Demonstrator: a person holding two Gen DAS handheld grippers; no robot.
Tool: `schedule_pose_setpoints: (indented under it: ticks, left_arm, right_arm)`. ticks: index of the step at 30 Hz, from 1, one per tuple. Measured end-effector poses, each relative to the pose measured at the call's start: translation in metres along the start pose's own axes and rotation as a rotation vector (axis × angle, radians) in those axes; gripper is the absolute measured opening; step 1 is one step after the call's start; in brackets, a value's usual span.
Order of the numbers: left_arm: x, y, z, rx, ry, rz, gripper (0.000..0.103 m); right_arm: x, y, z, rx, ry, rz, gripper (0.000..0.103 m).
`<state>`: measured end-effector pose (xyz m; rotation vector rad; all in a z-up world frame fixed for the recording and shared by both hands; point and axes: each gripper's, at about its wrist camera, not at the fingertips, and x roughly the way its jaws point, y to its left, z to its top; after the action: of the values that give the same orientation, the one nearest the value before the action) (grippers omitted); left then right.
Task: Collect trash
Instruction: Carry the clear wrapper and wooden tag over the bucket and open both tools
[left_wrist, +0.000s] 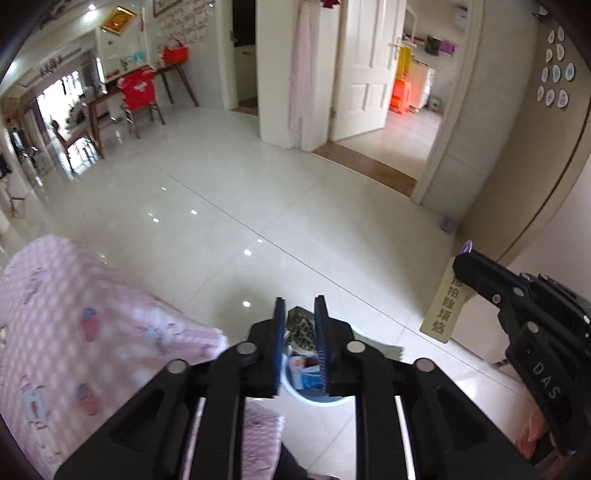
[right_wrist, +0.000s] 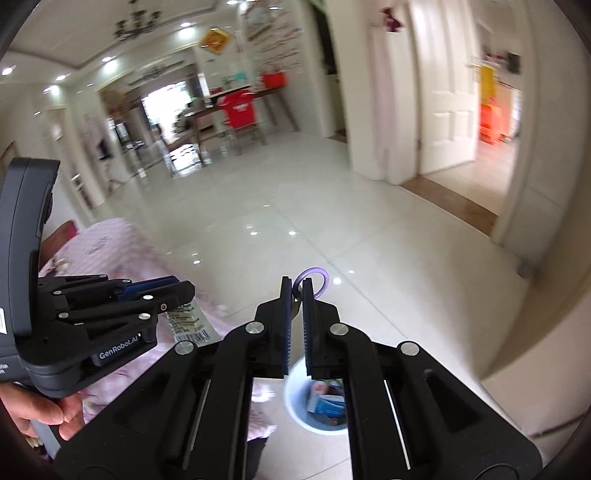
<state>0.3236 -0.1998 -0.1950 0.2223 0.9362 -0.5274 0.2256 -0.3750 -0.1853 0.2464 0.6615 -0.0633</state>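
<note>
Pink patterned bedspread (left_wrist: 74, 325) at left. Left gripper (left_wrist: 301, 310) over the white waste bin (left_wrist: 291, 384), jaws parted, a crumpled wrapper (left_wrist: 301, 325) loose between them. Bin already holds packaging. Right gripper (right_wrist: 296, 284) clenched on a purple ring (right_wrist: 314, 275) bearing a beige tag (left_wrist: 443, 306).

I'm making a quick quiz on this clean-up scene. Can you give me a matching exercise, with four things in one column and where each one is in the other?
Things:
1. beige tag
2. white bin
3. pink bedspread
4. red shirt

Places:
A. draped over a chair by the far table
B. on the tiled floor, with packaging inside
C. clamped in the right gripper
D. spread out left of the bin

Pairs: 1-C, 2-B, 3-D, 4-A
</note>
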Motion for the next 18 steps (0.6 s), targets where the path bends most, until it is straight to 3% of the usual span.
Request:
schedule_pose_setpoints:
  ticks: [1, 2, 3, 18]
  left_arm:
    - [0.004, -0.004, 0.002, 0.0, 0.01, -0.007, 0.036]
    - [0.009, -0.01, 0.003, 0.001, 0.011, -0.007, 0.056]
    - [0.012, -0.014, 0.003, 0.001, 0.006, -0.001, 0.067]
    - [0.009, -0.017, -0.008, -0.007, 0.008, 0.075, 0.073]
  right_arm:
    - [0.001, -0.006, -0.002, 0.011, 0.002, -0.009, 0.005]
    - [0.003, -0.015, -0.005, 0.03, 0.008, -0.016, 0.005]
    - [0.004, -0.021, -0.006, 0.039, 0.01, -0.025, 0.006]
    - [0.02, -0.032, -0.019, 0.078, 0.046, 0.026, 0.006]
